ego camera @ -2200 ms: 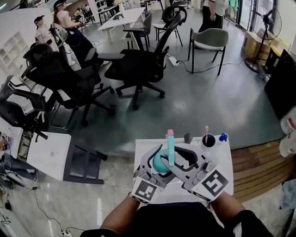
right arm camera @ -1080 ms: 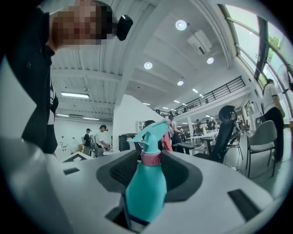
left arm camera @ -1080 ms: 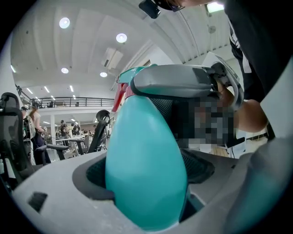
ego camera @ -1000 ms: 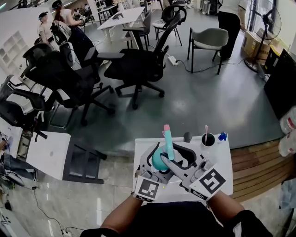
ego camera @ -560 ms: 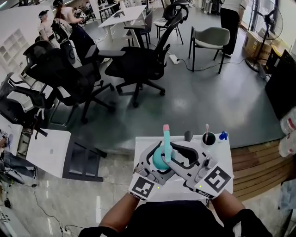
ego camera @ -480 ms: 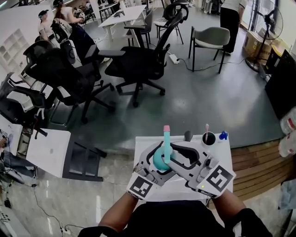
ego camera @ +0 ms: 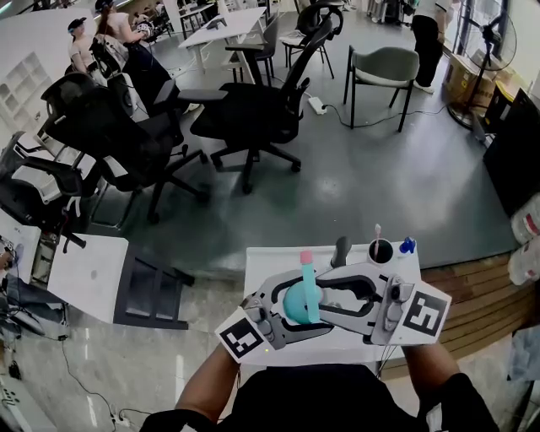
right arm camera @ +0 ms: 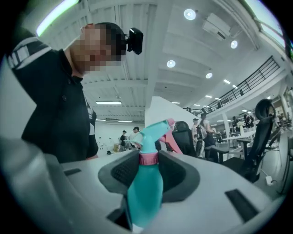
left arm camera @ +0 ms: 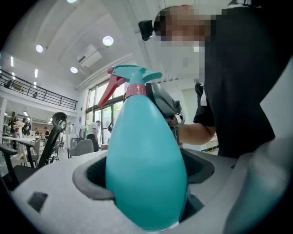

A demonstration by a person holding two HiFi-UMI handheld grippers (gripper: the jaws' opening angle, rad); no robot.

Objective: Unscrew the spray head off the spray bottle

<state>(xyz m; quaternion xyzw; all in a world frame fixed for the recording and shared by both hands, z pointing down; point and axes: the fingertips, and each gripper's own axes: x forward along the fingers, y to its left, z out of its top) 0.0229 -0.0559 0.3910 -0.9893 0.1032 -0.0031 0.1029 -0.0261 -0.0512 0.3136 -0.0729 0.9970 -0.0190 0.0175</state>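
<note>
Bottle collar (right arm camera: pixel 149 159) betw. fingers (right arm camera: pixel 181 178): R-gripper view

The spray bottle (ego camera: pixel 302 297) is upright over the middle of the desk (ego camera: pixel 260 260). Behind it, a cup (ego camera: pixel 380 252) stands near the far right corner; office chairs (ego camera: pixel 245 118) stand beyond.

floor: grey, glossy (ego camera: pixel 380 169) | seating: black office chairs (ego camera: pixel 249 118) | desks: white (ego camera: pixel 221 29) | ceiling: round lights (right arm camera: pixel 191 14)
</note>
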